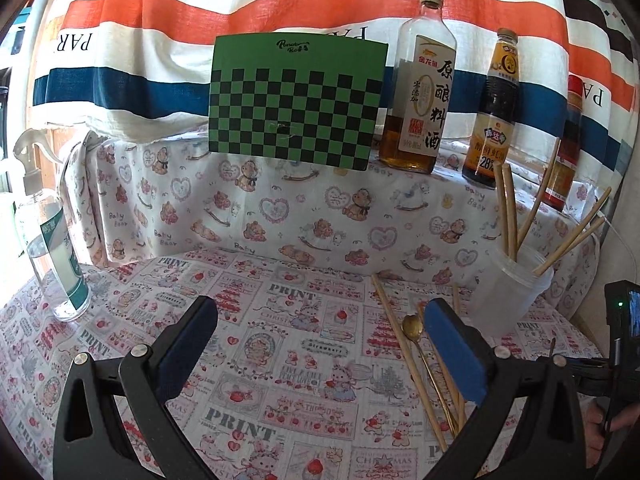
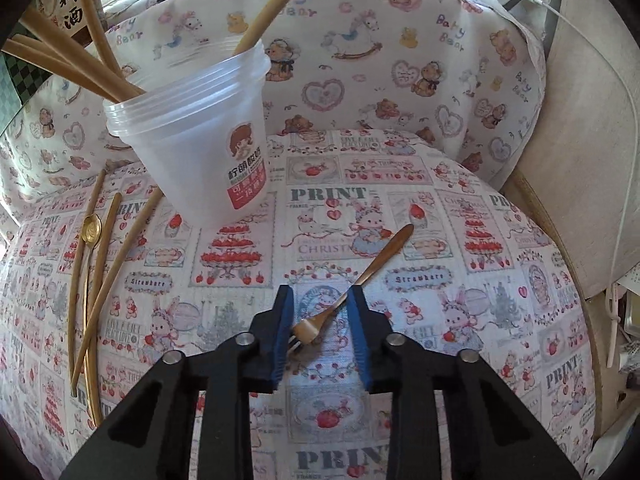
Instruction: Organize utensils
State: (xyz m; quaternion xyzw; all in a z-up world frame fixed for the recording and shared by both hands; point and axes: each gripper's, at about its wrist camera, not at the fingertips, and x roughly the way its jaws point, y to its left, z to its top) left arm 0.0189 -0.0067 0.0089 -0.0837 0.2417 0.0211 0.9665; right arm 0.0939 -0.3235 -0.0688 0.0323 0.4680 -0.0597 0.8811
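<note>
Right wrist view: we see the right gripper narrowly spread astride the fork, whose handle runs diagonally up-right across the tablecloth, pads seemingly not yet pinching it; the left gripper gapes wide, farther off.

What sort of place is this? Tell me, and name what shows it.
Probably a home kitchen nook or dining corner. Sauce and cooking-wine bottles stand on a cloth-draped ledge, a plastic cup holds chopsticks, and a fork lies on the printed tablecloth.
</note>
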